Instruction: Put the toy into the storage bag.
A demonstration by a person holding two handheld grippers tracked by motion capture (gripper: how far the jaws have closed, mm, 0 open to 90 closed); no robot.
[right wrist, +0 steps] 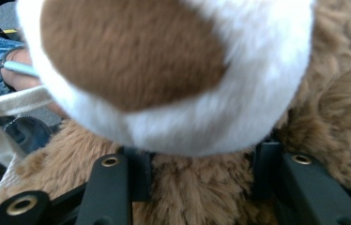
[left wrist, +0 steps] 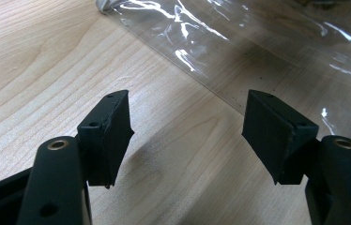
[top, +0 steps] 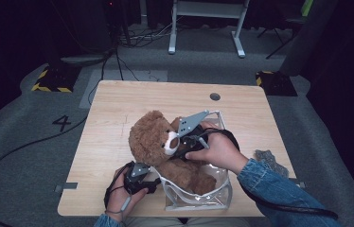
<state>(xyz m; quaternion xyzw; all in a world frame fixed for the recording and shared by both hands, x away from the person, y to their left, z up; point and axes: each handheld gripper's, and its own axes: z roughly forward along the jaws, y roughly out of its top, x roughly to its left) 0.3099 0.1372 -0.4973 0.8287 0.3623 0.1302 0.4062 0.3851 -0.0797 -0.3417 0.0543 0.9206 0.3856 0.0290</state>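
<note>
Brown plush teddy bear [top: 154, 142], white muzzle, half inside clear bag [top: 199, 196]; right hand-held gripper [top: 177, 150] seemingly clamped at neck; left hand-held gripper [left wrist: 187, 136] apart

Tight on my right, open wood on my left

The teddy bear [top: 154, 142] fills the mouth of the clear plastic bag [top: 222, 194], its fur packed against both jaws of my right gripper [right wrist: 197, 164], with the muzzle just above them. My left gripper [left wrist: 187, 136] has only bare table [top: 113, 104] between its spread jaws; the bag's clear edge lies just ahead of them. A grey cloth [top: 269, 158] sits near the right edge; the far half of the table is free.
</note>
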